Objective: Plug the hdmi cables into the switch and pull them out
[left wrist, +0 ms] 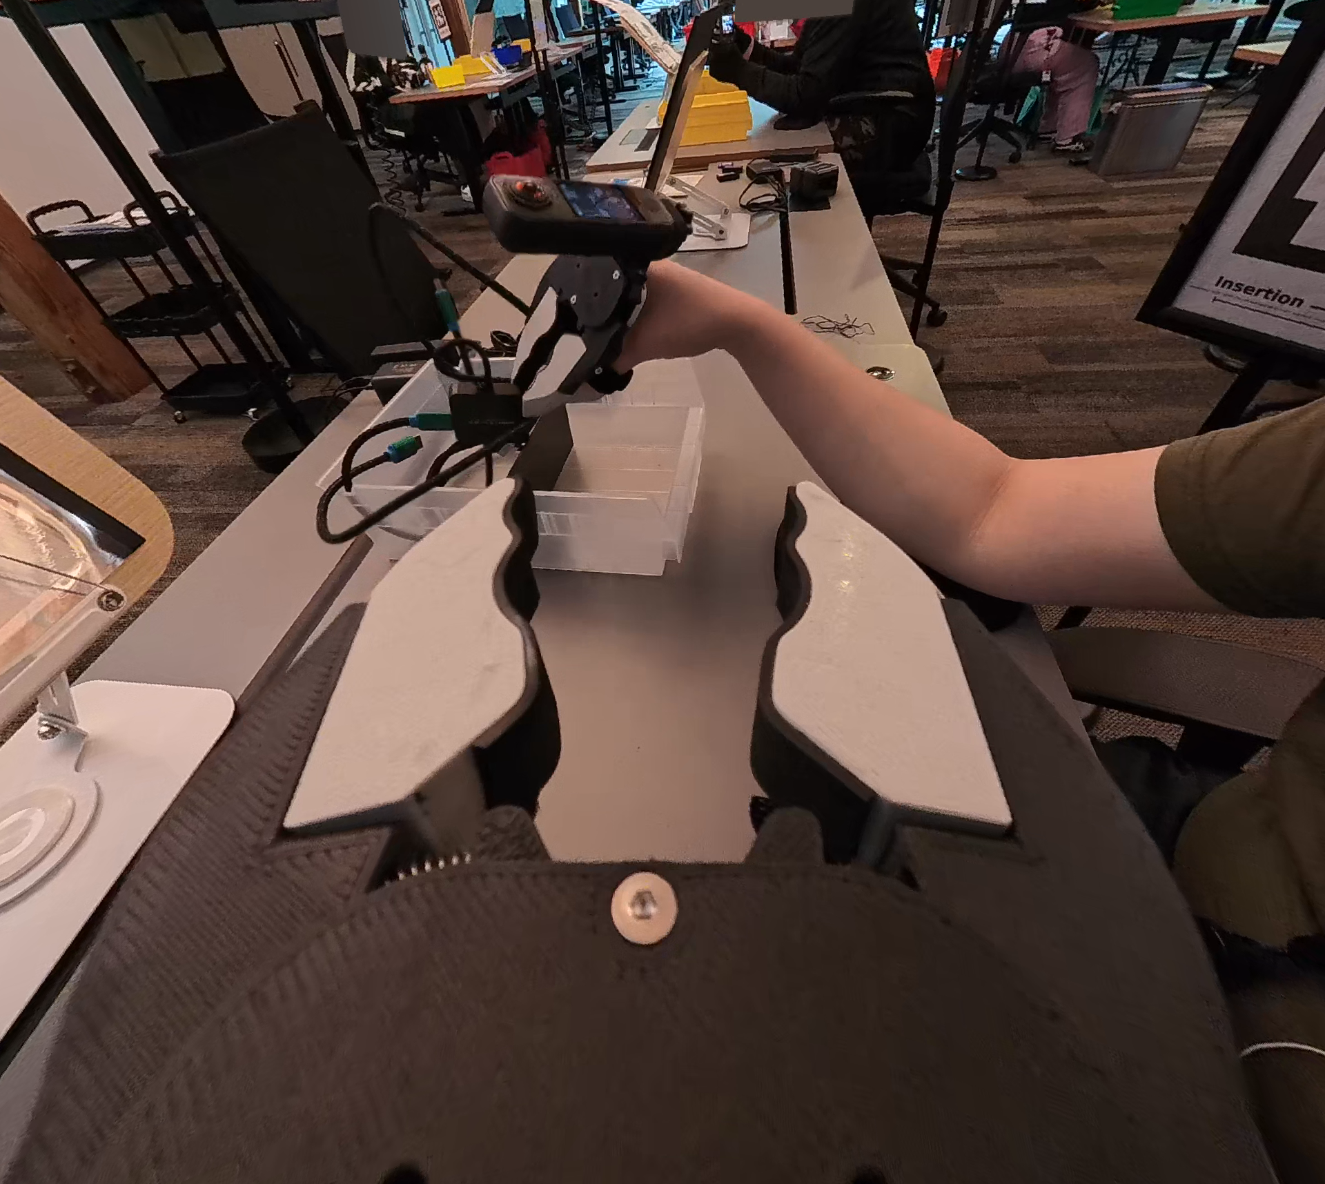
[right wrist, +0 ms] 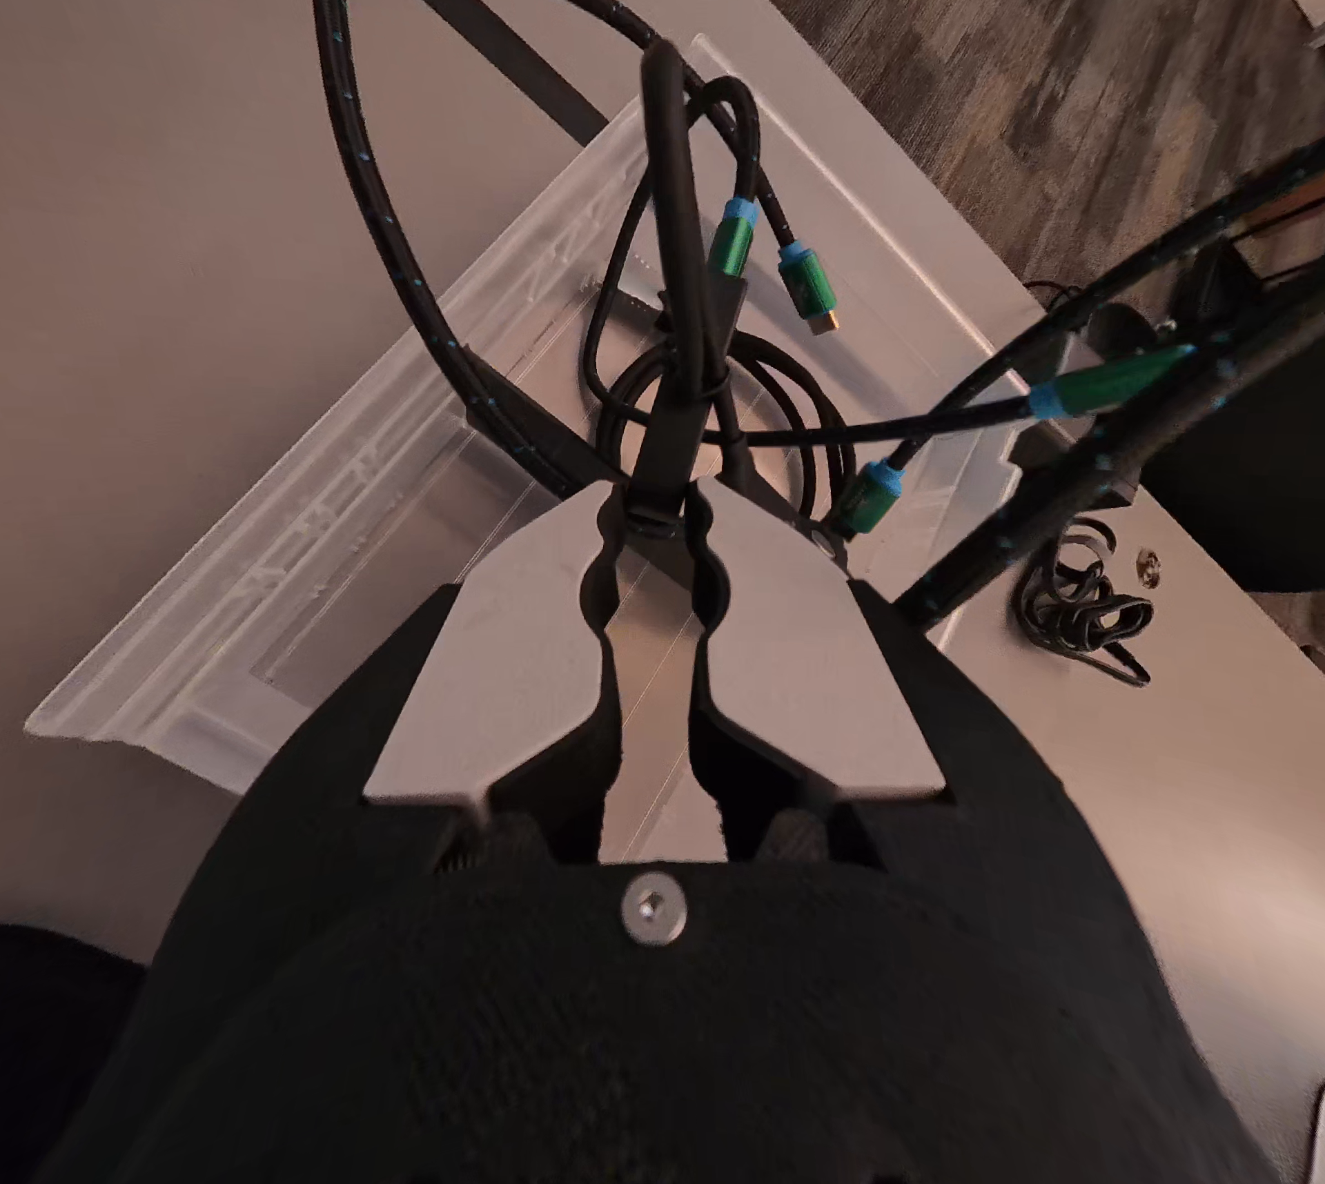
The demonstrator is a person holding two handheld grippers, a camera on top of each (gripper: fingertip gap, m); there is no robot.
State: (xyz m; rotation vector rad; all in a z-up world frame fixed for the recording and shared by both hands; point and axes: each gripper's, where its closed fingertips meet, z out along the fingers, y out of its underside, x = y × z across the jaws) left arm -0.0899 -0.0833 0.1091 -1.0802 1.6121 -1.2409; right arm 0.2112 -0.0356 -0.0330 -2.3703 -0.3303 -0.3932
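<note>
- Left wrist view: the left hand-held gripper [left wrist: 656, 583] hangs released, empty, low in frame over the table [left wrist: 236, 583]. Mid-frame, the right hand-held gripper [left wrist: 527, 408] lifts the black switch [left wrist: 482, 413] above the clear tray [left wrist: 616, 490].
- Right wrist view: right hand-held gripper [right wrist: 654, 515] clenched on the switch [right wrist: 670, 433] at centre; green-ended hdmi cables [right wrist: 806, 282] dangle over the tray [right wrist: 301, 547], one plug loose. Next, I'd judge: steady the switch, seat that plug.

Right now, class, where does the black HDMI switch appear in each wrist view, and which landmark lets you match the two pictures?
Left wrist view: the HDMI switch sits left of centre, mid-frame, held above the bin by the right hand-held gripper.
Right wrist view: it shows centre frame, seen edge-on, clamped at the fingertips.
Shared landmark: the clear plastic bin beneath it.
</note>
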